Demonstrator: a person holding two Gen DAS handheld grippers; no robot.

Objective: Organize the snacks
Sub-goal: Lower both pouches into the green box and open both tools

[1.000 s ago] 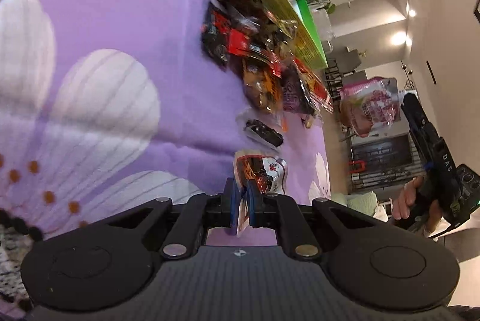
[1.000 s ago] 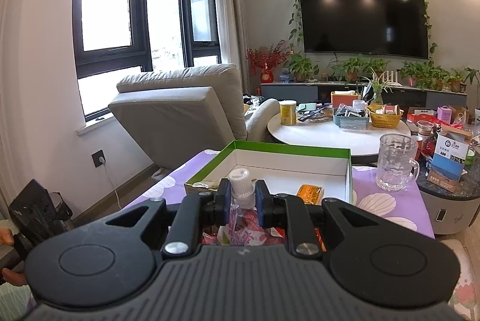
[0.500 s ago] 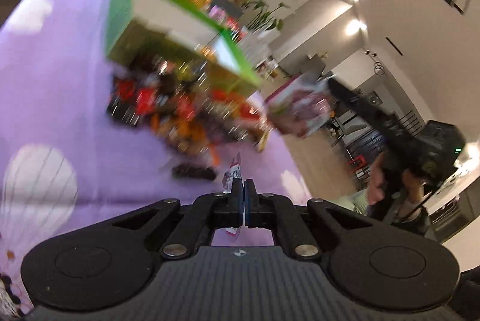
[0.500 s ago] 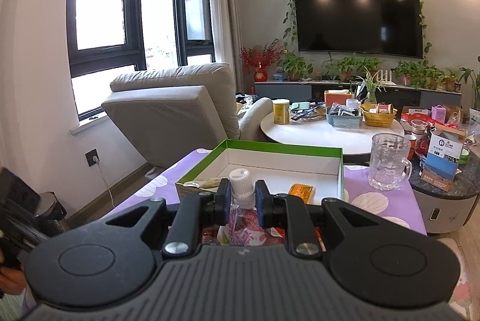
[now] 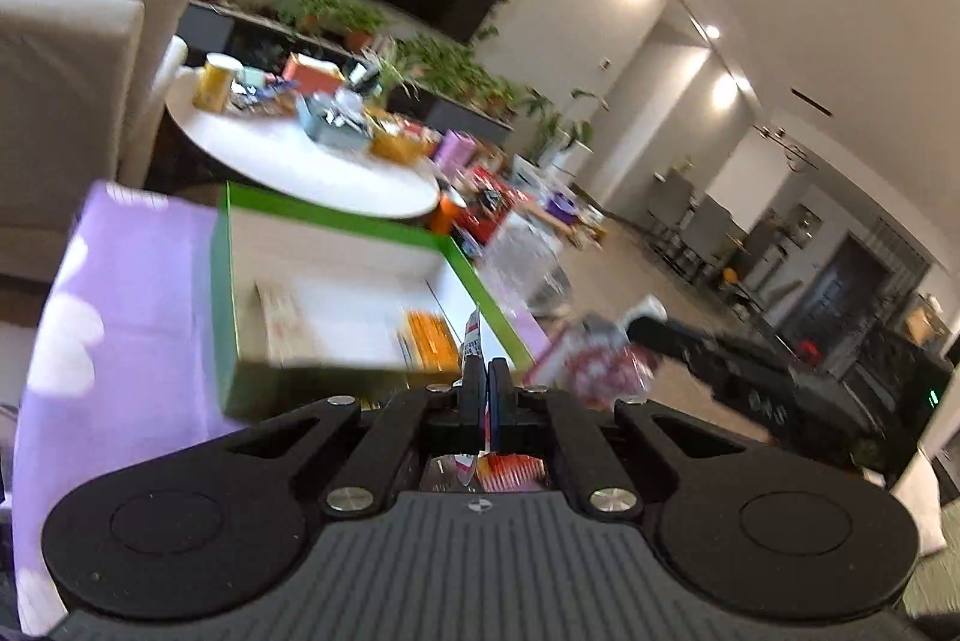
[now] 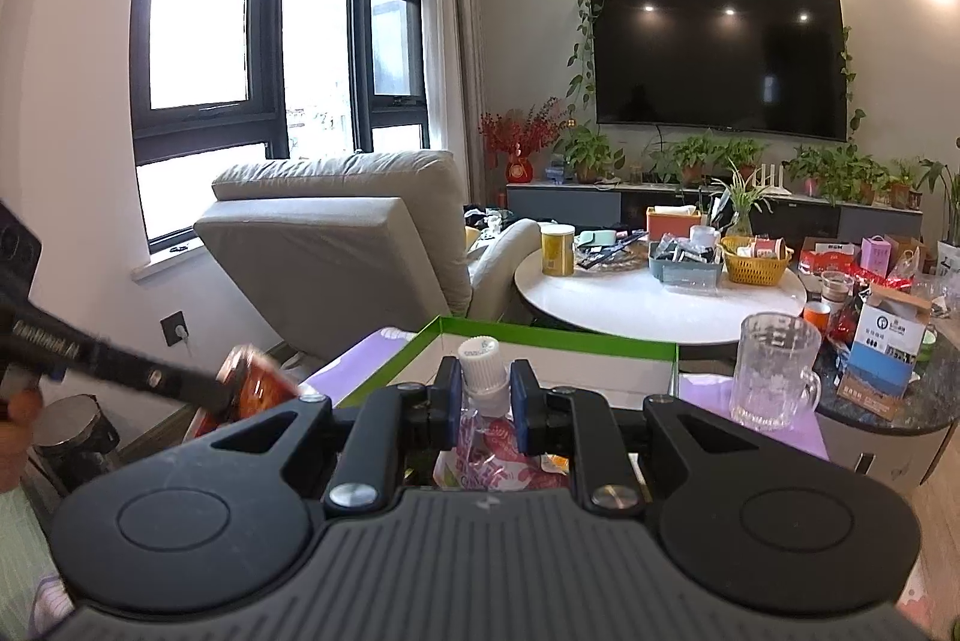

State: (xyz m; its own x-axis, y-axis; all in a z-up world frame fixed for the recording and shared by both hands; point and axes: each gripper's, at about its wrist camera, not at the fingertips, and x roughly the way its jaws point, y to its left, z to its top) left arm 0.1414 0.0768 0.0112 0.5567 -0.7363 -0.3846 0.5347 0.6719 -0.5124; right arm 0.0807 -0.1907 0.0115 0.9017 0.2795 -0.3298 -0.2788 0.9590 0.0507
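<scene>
The left claw [image 5: 486, 389] pinches a thin, light snack packet [image 5: 474, 341] by its flimsy edge above the green box [image 5: 336, 221]. The right claw [image 6: 485, 401] clamps a soft spouted pouch [image 6: 480, 437] at its stiff neck.

Box [image 6: 558, 341] on table [image 5: 120, 293]; mug [image 6: 774, 371] right of box; armchair [image 6: 336, 245] behind.

right gripper [image 6: 486, 404] | fingers clamp spouted pouch [image 6: 480, 437] | box [image 6: 558, 341] behind
</scene>
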